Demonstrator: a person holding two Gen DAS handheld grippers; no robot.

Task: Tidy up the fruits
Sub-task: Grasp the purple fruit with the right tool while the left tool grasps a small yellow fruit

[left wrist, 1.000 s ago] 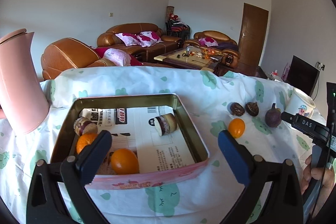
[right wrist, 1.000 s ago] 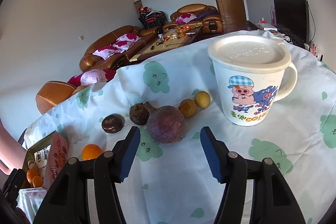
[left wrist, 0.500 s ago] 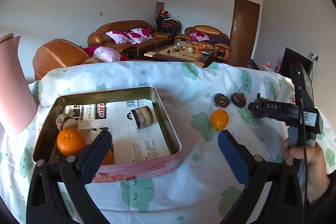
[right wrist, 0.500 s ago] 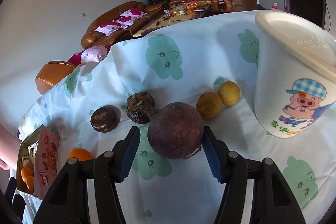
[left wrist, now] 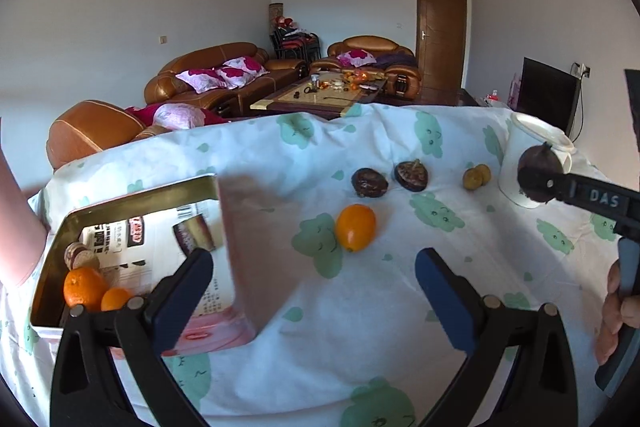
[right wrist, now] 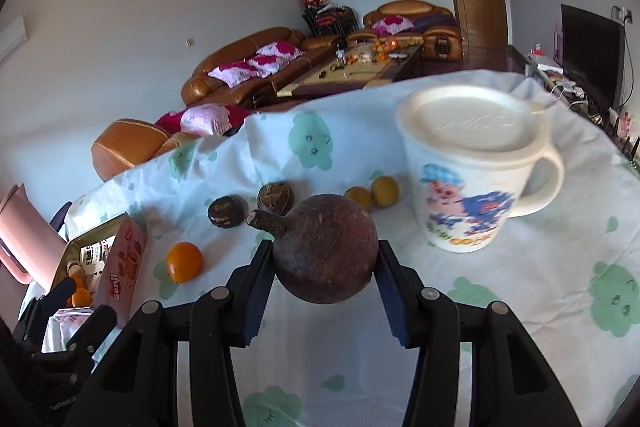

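Right tongs (right wrist: 322,281): jaws just closed in, now clamped on purple fruit (right wrist: 326,247), lifted clear of tabletop (right wrist: 520,307). Left tongs (left wrist: 312,291): wide apart, nothing between. Tin (left wrist: 132,199): approx. four pcs inside. Remaining beside tin: orange (left wrist: 355,227), two dark fruits, two yellow. Task partway.

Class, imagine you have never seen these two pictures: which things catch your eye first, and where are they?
First the dark purple fruit, clamped in the right gripper, whose jaws have just been closing, in front of the lidded cartoon mug. Then the loose orange on the cloth, right of the tin holding oranges.
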